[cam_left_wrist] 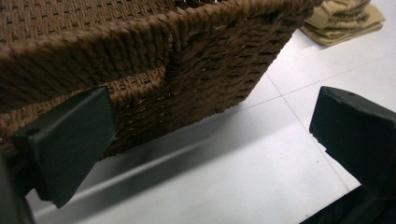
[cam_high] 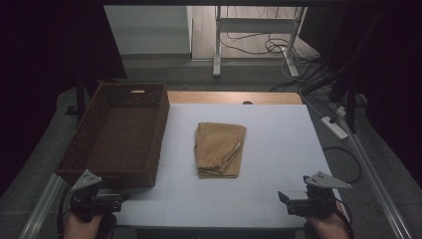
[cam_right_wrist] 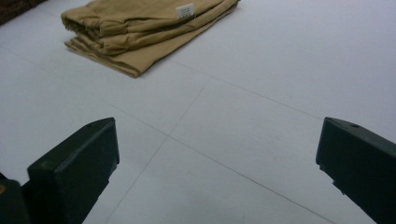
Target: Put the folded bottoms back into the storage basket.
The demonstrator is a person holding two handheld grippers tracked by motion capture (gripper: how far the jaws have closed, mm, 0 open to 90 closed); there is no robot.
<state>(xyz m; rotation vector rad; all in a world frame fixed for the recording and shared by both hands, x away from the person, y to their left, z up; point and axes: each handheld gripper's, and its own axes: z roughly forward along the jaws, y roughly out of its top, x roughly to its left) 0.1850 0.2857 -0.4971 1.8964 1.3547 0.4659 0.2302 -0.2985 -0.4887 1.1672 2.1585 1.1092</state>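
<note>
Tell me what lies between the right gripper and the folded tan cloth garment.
Nothing: the right gripper view shows bare white table with faint seam lines between the open right gripper and the folded tan cloth garment. The high view agrees.

The woven basket (cam_left_wrist: pixel 154 70) runs off the top and left edges in the left gripper view, so its inside can't be seen there. The folded tan garment (cam_right_wrist: pixel 140 32) is cut at the top of the right gripper view; its small white label (cam_right_wrist: pixel 185 10) is too blurry to read (print illegible). Both hands are cropped at the bottom of the high view.
</note>
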